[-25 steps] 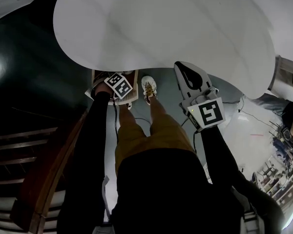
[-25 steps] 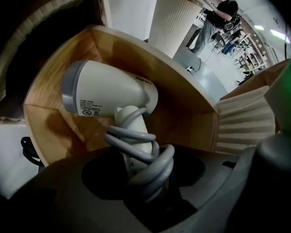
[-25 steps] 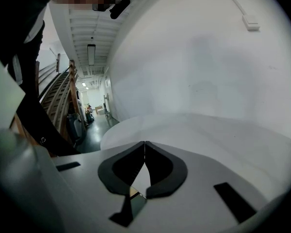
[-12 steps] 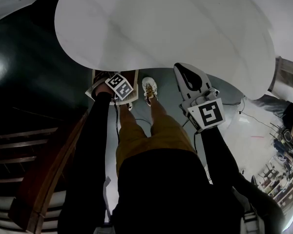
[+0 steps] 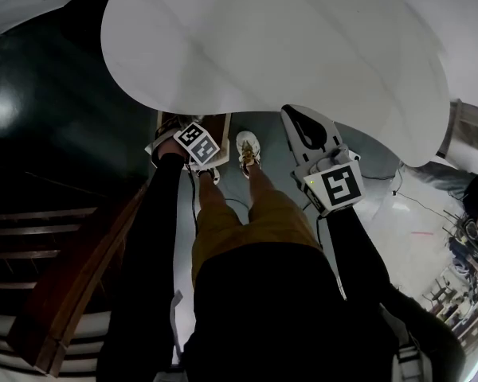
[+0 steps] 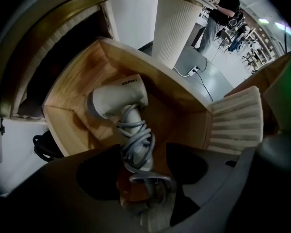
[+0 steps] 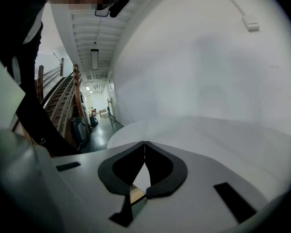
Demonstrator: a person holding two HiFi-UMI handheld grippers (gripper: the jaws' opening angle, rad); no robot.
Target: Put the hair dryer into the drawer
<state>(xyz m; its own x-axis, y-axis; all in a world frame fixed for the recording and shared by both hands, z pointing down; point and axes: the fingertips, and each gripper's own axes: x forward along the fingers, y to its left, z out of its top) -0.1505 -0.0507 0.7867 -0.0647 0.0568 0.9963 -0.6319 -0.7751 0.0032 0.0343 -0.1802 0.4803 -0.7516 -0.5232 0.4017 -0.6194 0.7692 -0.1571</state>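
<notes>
dryer: white plastic hair dryer [image 6: 119, 101] lying in light wooden drawer [image 6: 63, 118], long axis along handle, handle toward jaws, head away
left gripper [image 6: 143, 166]: jaws just opened, apart, cord-wrapped handle between
right gripper [image 7: 144, 145]: jaws together, empty

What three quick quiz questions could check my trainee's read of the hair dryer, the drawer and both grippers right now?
1. True or false: the hair dryer lies outside the wooden drawer.
2. What is wound round the dryer's handle? A) its grey cord B) a cloth C) nothing
3. Which gripper's jaws are together?
Key: 1 false, it lies in the drawer. 2 A. 3 The right gripper, which is empty. The left gripper has just been opening its jaws; they stand apart with the handle between them, not pressed.
</notes>
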